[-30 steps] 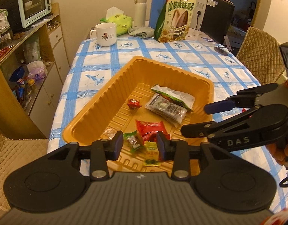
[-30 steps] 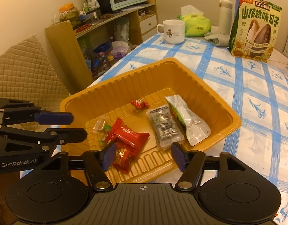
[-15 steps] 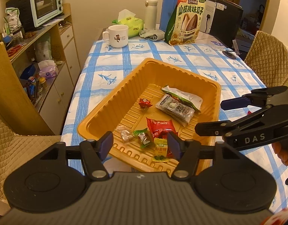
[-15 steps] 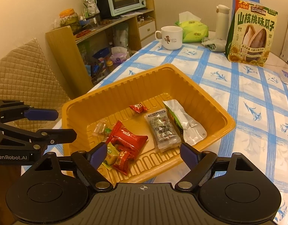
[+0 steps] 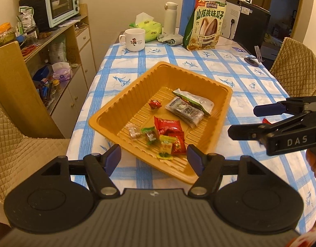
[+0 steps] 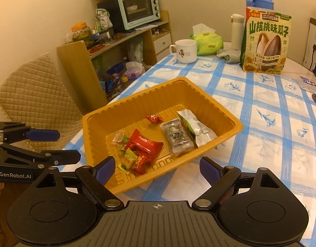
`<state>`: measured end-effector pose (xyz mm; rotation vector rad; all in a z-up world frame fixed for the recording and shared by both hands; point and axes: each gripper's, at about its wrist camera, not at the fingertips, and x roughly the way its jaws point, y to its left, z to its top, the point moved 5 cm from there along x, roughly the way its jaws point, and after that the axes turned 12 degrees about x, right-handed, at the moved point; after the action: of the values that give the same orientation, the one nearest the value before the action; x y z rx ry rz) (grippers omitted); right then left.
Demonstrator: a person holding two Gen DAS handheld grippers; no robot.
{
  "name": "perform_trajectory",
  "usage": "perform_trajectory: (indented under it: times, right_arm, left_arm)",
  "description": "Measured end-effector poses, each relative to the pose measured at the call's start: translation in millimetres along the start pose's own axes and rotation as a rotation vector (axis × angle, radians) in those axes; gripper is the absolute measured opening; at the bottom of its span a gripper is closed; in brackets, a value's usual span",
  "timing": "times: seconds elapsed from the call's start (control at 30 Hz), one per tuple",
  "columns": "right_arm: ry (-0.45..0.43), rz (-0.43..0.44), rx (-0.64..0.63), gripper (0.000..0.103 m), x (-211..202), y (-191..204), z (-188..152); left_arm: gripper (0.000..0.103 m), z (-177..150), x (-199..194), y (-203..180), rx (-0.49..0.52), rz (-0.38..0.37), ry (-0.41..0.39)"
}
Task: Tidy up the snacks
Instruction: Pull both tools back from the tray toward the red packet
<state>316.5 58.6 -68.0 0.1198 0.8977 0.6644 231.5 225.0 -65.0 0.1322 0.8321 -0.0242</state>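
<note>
An orange plastic tray [image 5: 121, 105] [image 6: 137, 100] sits on the blue-checked tablecloth. In it lie a red packet [image 5: 168, 126] [image 6: 144, 143], small wrapped candies [image 5: 150, 135] [image 6: 129, 158], a small red candy [image 5: 155, 104], a clear grey packet [image 5: 184, 111] [image 6: 176, 136] and a green-and-silver packet [image 5: 194, 100] [image 6: 196, 126]. My left gripper [image 5: 153, 160] is open and empty, held above the tray's near edge. My right gripper [image 6: 156, 167] is open and empty, also at the near edge; it shows at the right of the left wrist view [image 5: 259, 121].
At the table's far end stand a white mug [image 5: 134, 40], a tissue pack [image 5: 146, 25], a white flask [image 5: 170, 17], a blue jug [image 5: 195, 4] and a sunflower-seed bag [image 5: 207, 23]. A shelf with a toaster oven [image 5: 59, 4] is left. Quilted chairs [image 5: 296, 65] flank the table.
Both grippers have pulled back and up from the tray and opened wider. The snacks in the tray have not moved.
</note>
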Motion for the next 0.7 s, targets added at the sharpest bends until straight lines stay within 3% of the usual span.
perform_trajectory:
  times: [0.7]
  right_arm:
    - [0.018, 0.039, -0.012, 0.089, -89, -55, -65]
  left_arm:
    - [0.068, -40, -45, -113, -0.043, 0.012, 0.038]
